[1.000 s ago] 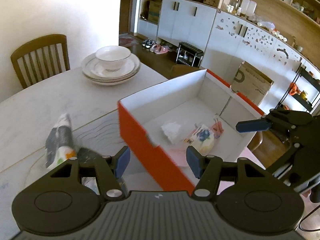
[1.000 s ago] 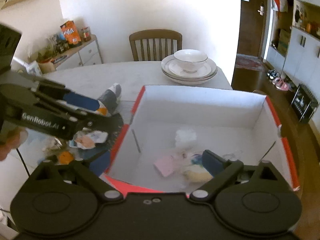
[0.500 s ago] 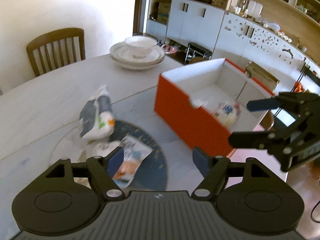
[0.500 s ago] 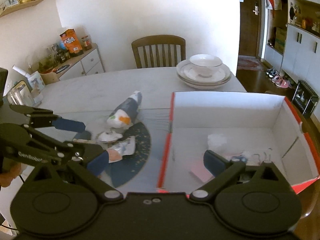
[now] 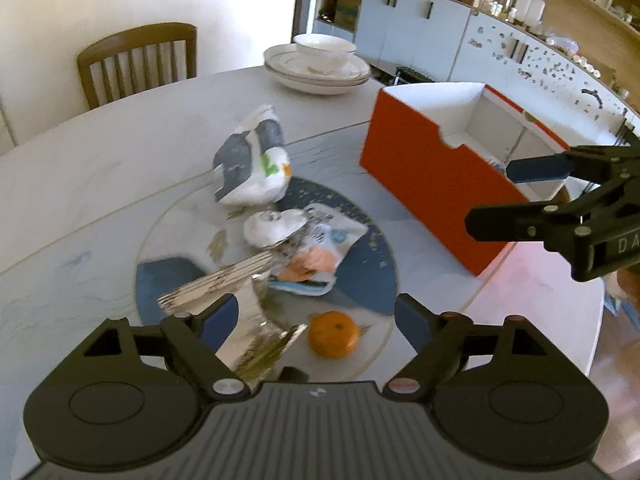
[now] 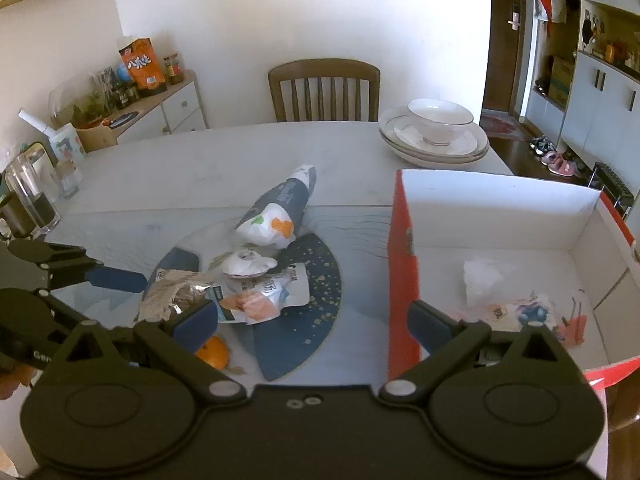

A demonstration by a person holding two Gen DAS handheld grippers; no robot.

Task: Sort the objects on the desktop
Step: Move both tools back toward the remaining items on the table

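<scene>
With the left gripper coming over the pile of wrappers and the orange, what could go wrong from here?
1. The left gripper, whose jaws have just been opening, holds nothing; the orange is round and may roll off when touched.
2. The silver foil wrapper lies by the left finger, so closing may catch it instead.
3. The right gripper is open astride the red box wall and may knock it.

On my right gripper (image 5: 516, 196), seen from the left wrist view, the letters "DA" show, cut off at the frame edge. On my left gripper (image 6: 120, 296), seen from the right wrist view, "Ge" shows, the rest hidden. Print on the orange bag (image 6: 141, 65) and the wrappers is unreadable.
</scene>
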